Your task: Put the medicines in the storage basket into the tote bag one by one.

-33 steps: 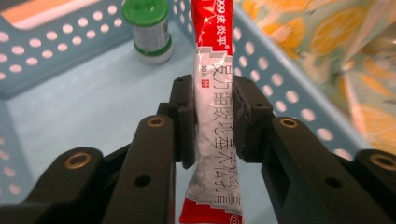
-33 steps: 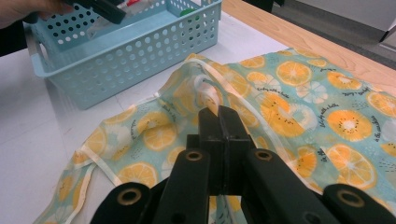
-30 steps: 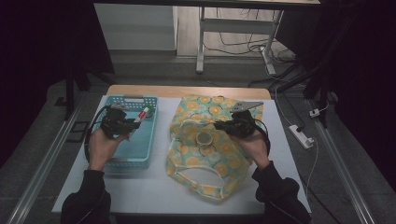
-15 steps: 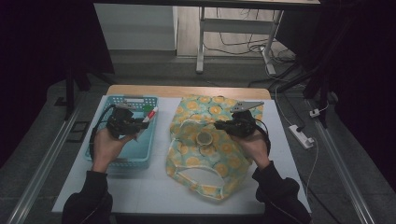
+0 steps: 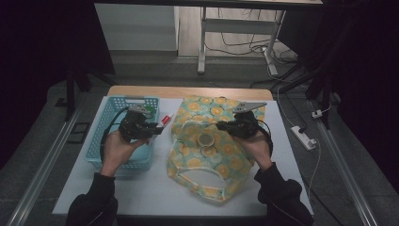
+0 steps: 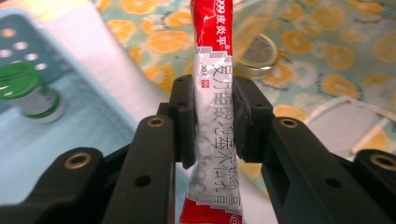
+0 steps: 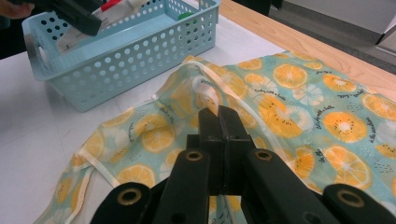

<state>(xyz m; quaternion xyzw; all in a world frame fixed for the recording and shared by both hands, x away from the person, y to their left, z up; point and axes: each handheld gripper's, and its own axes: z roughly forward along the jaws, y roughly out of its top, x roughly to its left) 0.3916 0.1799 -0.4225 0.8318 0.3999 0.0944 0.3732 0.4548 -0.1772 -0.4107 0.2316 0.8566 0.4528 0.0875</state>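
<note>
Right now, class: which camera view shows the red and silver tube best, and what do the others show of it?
The left gripper view: the tube stands large between the jaws of the left gripper, its print readable. The high view shows it tiny beside the basket; the right gripper view shows a distant red tip.

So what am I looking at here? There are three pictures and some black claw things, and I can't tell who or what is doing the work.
No robot here: a person at a table holds a two-jaw gripper in each hand. One picture looks down from above; the other two come from cameras riding on the grippers. The left gripper is shut on a red and white ointment tube, beside a blue plastic basket that holds a small green-capped bottle. The right gripper has its jaws shut and appears to pinch the orange-print cloth bag, which lies on the white table with a round tin on it.
</note>
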